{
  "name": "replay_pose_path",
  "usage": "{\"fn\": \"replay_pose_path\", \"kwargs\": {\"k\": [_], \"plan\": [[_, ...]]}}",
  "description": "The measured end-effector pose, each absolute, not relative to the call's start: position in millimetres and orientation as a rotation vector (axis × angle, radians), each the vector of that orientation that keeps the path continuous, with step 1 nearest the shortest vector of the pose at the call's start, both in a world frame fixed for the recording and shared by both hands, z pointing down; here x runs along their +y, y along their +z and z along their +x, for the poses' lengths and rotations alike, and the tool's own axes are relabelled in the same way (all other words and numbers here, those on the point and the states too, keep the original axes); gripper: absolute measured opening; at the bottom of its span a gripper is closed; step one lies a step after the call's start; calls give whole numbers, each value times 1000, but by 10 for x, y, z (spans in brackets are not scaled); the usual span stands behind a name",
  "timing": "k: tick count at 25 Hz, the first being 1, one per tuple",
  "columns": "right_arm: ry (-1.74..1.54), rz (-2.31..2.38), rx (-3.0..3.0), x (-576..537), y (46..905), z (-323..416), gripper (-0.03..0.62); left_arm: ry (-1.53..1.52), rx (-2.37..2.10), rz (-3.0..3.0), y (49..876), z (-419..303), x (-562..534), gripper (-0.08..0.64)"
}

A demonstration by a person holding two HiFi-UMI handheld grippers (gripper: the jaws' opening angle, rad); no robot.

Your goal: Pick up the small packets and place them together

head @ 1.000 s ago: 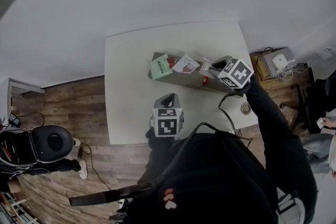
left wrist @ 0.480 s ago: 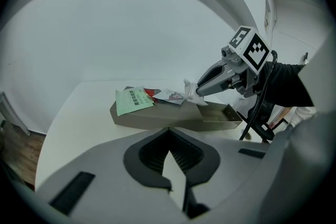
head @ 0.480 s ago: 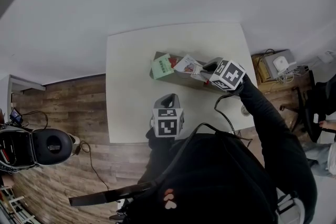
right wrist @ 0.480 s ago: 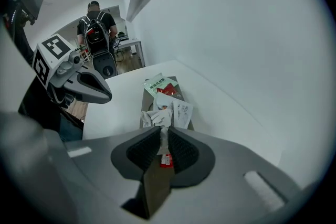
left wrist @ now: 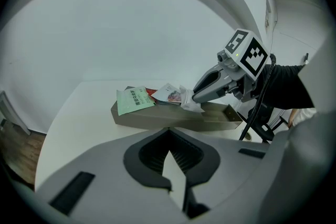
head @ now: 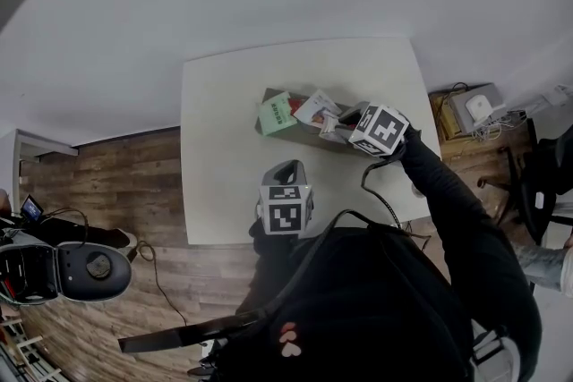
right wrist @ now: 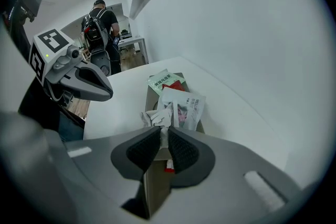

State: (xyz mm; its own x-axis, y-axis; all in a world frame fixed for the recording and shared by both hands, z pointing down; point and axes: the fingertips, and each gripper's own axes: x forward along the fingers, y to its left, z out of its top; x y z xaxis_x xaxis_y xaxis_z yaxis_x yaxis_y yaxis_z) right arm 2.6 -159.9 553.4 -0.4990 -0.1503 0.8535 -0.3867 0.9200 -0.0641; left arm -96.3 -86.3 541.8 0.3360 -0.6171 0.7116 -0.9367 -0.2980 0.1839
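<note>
A long tan tray (head: 295,135) lies on the white table (head: 224,157). At its left end a green packet (head: 276,114) leans on the rim, and a white printed packet (head: 315,109) lies beside it. My right gripper (head: 338,126) hangs over the tray's middle, shut on a small crumpled white packet (right wrist: 157,118) just to the right of the printed packet (right wrist: 186,110). A red packet (right wrist: 170,86) shows under the green one (right wrist: 164,81). My left gripper (head: 288,167) hovers near the table's front edge, short of the tray (left wrist: 157,119), open with nothing between its fingers.
A black cable (head: 383,192) and a small round object (head: 417,184) lie on the table's right front part. To the right stands a low shelf with a device (head: 474,107). A round dark appliance (head: 89,264) sits on the wooden floor at left. A person with a backpack (right wrist: 102,21) stands far off.
My right gripper has moved left along the tray with the white packet, closer to the printed packet. The left gripper has kept still. The appliance on the floor has shifted.
</note>
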Motion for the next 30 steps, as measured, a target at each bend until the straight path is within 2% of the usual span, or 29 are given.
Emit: {"fn": "replay_pose_path", "kwargs": {"k": [16,30], "plan": [[313,402,-2044,-1632,5693,13,55,704,-1352,2019,5456,-986,-846,-2],[286,428,-2076,-1722,5610,-17,92,701,-1348,2020,5467,-995,-894,-2]]}}
